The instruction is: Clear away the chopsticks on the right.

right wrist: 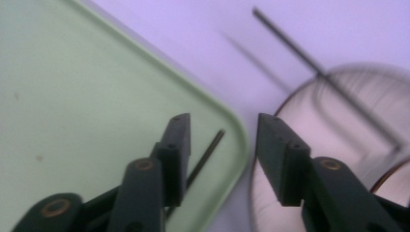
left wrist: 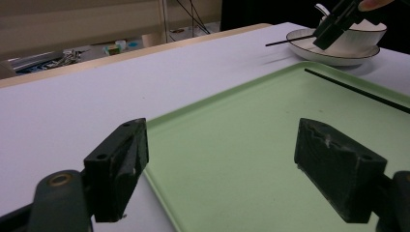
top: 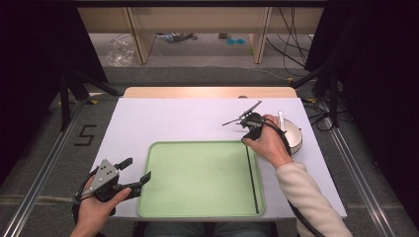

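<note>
- Right gripper: jaws apart with nothing between them, hanging over the far right corner of the green tray.
- First chopstick: directly beneath the left-hand jaw, lying flat in the tray along its right rim and free of any grip.
- Second chopstick: just beyond the jaw tips, outside the tray, slanting across the rim of the plate that carries a white bowl.
- Left gripper: well apart at the tray's near left corner, jaws likewise spread and empty.
- Likely hazard: the second chopstick is thin and balanced on a curved rim; a glancing jaw could roll it onto the table, and closing too low could catch the plate instead.
</note>
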A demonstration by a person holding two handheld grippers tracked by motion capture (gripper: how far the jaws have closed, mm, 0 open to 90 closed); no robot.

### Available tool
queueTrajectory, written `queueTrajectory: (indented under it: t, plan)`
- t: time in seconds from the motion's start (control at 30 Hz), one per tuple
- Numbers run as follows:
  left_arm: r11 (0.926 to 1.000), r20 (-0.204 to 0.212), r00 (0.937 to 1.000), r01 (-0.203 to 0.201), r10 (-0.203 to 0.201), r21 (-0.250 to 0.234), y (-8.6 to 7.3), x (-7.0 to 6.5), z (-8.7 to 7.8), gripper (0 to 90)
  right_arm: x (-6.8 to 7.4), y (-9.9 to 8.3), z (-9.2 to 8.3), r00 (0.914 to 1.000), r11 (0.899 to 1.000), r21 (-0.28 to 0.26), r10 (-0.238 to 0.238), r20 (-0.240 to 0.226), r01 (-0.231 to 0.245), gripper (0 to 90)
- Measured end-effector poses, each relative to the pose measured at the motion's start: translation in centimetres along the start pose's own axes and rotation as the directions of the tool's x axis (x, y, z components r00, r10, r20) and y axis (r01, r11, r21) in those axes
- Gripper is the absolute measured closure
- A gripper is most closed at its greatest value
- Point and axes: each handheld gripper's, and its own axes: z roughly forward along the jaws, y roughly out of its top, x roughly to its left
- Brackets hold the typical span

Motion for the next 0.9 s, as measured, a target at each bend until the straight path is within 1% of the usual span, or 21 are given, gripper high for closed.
queueTrajectory:
  t: [0.03, 0.07, 0.1, 0.13, 0.17, 0.2, 0.23, 0.27, 0.3, 0.33, 0.37, 0.4, 0.47, 0.57, 0.6, 0.63, 0.7, 0.77, 0.8, 0.87, 0.9]
  plan:
    - [1.0000, -0.003, 1.0000, -0.001, 0.001, 0.004, 0.0, 0.0, 0.0, 19.7, 0.0, 0.2, -0.1, 0.9965, 0.997, -0.001, -0.079, 0.025, 0.079, 54.4]
    - [1.0000, -0.002, 1.0000, -0.003, 0.003, 0.002, 0.0, 0.0, 0.0, 19.7, -0.1, 0.4, -0.2, 0.9826, 0.984, -0.003, -0.177, 0.057, 0.178, 53.3]
    - [1.0000, -0.003, 1.0000, 0.002, -0.002, 0.002, 0.0, 0.0, 0.1, 19.7, -0.2, 0.6, -0.2, 0.9584, 0.962, -0.004, -0.273, 0.084, 0.274, 51.3]
    - [1.0000, -0.003, 1.0000, 0.001, -0.001, 0.003, 0.0, 0.0, 0.1, 19.7, -0.2, 0.9, -0.1, 0.9317, 0.936, 0.000, -0.349, 0.099, 0.351, 51.1]
    - [1.0000, -0.003, 1.0000, 0.001, -0.001, 0.003, 0.0, 0.0, 0.1, 19.7, -0.4, 1.3, 0.1, 0.8921, 0.898, 0.045, -0.439, 0.107, 0.437, 51.9]
    - [1.0000, -0.004, 1.0000, 0.001, -0.001, 0.002, 0.0, -0.1, 0.1, 19.7, -0.4, 1.3, 0.1, 0.8921, 0.898, 0.045, -0.439, 0.107, 0.437, 51.9]
    - [1.0000, -0.003, 1.0000, -0.001, 0.001, 0.004, 0.0, 0.0, 0.1, 19.7, -0.5, 1.9, 0.9, 0.8597, 0.868, 0.090, -0.496, 0.123, 0.488, 54.4]
    - [1.0000, -0.004, 1.0000, -0.001, 0.001, 0.005, 0.0, 0.0, 0.1, 19.7, -0.7, 2.1, 1.1, 0.8516, 0.859, 0.108, -0.511, 0.116, 0.501, 55.9]
    - [1.0000, -0.004, 1.0000, 0.000, 0.000, 0.004, 0.0, 0.0, 0.1, 19.7, -1.1, 2.5, 1.4, 0.8223, 0.832, 0.121, -0.555, 0.127, 0.542, 58.2]
    - [1.0000, -0.003, 1.0000, 0.001, -0.001, 0.004, 0.0, 0.0, 0.1, 19.7, -1.3, 2.8, 1.6, 0.8111, 0.821, 0.126, -0.570, 0.132, 0.557, 58.7]
    - [1.0000, -0.003, 1.0000, 0.001, -0.001, 0.004, 0.0, 0.0, 0.1, 19.7, -1.5, 3.0, 1.9, 0.8095, 0.819, 0.130, -0.573, 0.129, 0.559, 59.8]
    - [1.0000, -0.003, 1.0000, 0.002, -0.002, 0.003, 0.0, 0.0, 0.1, 19.7, -1.5, 3.3, 2.1, 0.8135, 0.822, 0.139, -0.568, 0.126, 0.552, 60.9]
    - [1.0000, -0.003, 1.0000, 0.002, -0.002, 0.003, 0.0, 0.0, 0.1, 19.7, -1.8, 3.7, 2.8, 0.7958, 0.803, 0.148, -0.593, 0.120, 0.577, 61.4]
    - [1.0000, -0.002, 1.0000, 0.003, -0.002, 0.003, 0.0, 0.0, 0.1, 19.7, -2.1, 4.2, 3.6, 0.7799, 0.787, 0.147, -0.615, 0.114, 0.599, 63.4]
    - [1.0000, -0.002, 1.0000, 0.003, -0.002, 0.003, 0.0, 0.0, 0.1, 19.7, -2.1, 4.2, 3.6, 0.7799, 0.787, 0.147, -0.615, 0.114, 0.599, 63.4]
    - [1.0000, -0.002, 1.0000, 0.002, -0.002, 0.003, 0.0, 0.0, 0.1, 19.7, -2.2, 4.4, 4.1, 0.7664, 0.774, 0.154, -0.631, 0.118, 0.614, 66.0]
    - [1.0000, -0.001, 1.0000, 0.002, -0.002, 0.003, 0.0, 0.0, 0.1, 19.8, -2.3, 4.6, 4.6, 0.7487, 0.756, 0.167, -0.652, 0.119, 0.632, 67.9]
    - [1.0000, -0.002, 1.0000, 0.004, -0.004, 0.002, 0.0, 0.0, 0.1, 19.7, -2.4, 4.7, 5.1, 0.7500, 0.755, 0.177, -0.652, 0.109, 0.631, 68.4]
    - [1.0000, -0.002, 1.0000, 0.004, -0.004, 0.002, 0.0, 0.0, 0.1, 19.7, -2.5, 4.7, 5.4, 0.7440, 0.748, 0.180, -0.660, 0.104, 0.639, 68.5]
    - [1.0000, -0.002, 1.0000, 0.003, -0.003, 0.002, 0.0, 0.0, 0.1, 19.7, -2.5, 4.7, 5.8, 0.7391, 0.741, 0.192, -0.667, 0.097, 0.643, 68.8]
    - [1.0000, -0.002, 1.0000, 0.004, -0.004, 0.002, 0.0, 0.0, 0.1, 19.7, -2.5, 4.7, 5.9, 0.7428, 0.744, 0.194, -0.663, 0.096, 0.639, 69.1]
